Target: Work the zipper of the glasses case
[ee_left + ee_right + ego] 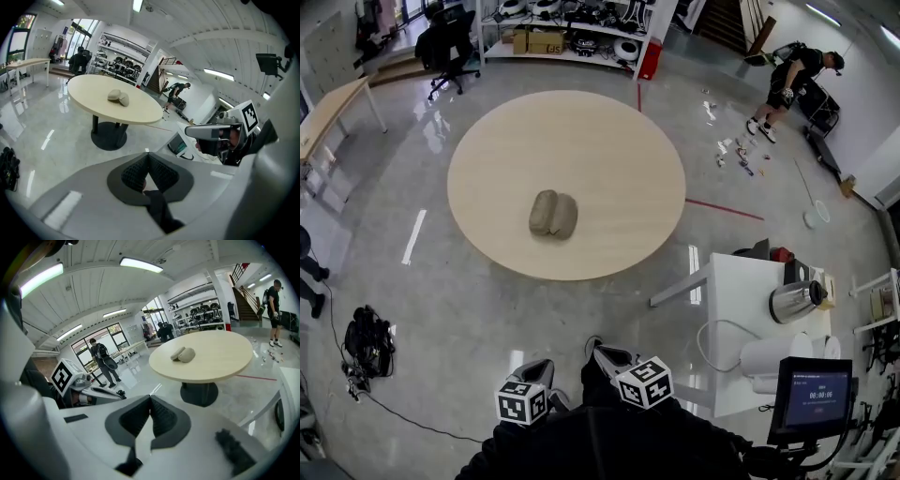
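Standing well back from the round wooden table (581, 141), the person holds both grippers low and close to the body, side by side. The left gripper (147, 153) has its jaws pressed together with nothing between them, and the right gripper (150, 397) is closed and empty in the same way. The tan glasses case (553, 214) lies near the middle of the tabletop, well apart from both grippers, showing as two rounded halves side by side.

Black clothing (600, 445) at lower centre of head view, left gripper (536, 367) and right gripper (605, 352) with pale grey shells, white cubes (644, 382) bearing black square markers, black ribbed pads (161, 173) in dark recesses
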### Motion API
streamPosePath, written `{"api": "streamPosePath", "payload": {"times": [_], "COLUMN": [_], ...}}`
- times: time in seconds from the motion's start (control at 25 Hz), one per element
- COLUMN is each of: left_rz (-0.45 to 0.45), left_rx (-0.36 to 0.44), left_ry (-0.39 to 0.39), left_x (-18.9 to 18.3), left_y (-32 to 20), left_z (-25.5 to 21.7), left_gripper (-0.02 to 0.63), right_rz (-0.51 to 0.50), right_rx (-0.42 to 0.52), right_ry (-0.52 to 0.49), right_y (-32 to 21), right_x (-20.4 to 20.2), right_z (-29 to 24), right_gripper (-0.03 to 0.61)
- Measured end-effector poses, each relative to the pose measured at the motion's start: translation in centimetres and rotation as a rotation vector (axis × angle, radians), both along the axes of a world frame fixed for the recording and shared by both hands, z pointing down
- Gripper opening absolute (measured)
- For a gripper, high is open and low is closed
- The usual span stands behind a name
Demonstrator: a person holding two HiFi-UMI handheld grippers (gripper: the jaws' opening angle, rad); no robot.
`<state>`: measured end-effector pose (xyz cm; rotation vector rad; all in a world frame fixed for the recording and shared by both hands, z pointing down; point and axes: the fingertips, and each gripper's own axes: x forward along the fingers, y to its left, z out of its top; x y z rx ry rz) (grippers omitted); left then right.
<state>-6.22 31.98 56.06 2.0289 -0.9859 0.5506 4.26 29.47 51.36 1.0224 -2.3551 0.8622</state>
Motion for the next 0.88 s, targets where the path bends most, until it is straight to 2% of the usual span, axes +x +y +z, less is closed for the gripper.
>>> {"api": "streamPosePath", "payload": {"times": [0.24,0.4,0.64,0.72,0.88], "left_rz": [-0.092,-0.113,-0.142,-0.119,-0.057], "left_rx": [0.060,0.087,0.113,0.154,0.233], "left_ry": [-0.067,-0.070,-0.069,-0.108,-0.235], "left_x": [0.6,3.3,4.8,4.9,3.6], "left_y": [-8.3,-12.5,-16.9,-18.2,-20.3], "left_z": [-2.9,-3.7,-3.5,-3.7,-2.8], "left_gripper": [0.006,0.006,0.006,0.006,0.016], "right_rz": [-0.072,-0.103,-0.119,-0.132,-0.141], "right_rx": [0.049,0.062,0.096,0.116,0.123], "right_ry": [-0.050,-0.077,-0.086,-0.061,-0.043], "right_y": [-9.1,-13.6,-17.9,-19.0,-20.7], "right_x": [1.3,3.3,5.3,5.6,5.3], "right_z": [-2.1,-2.3,-2.3,-2.1,-1.3], "right_gripper": [0.003,0.003,0.003,0.003,0.005]}}
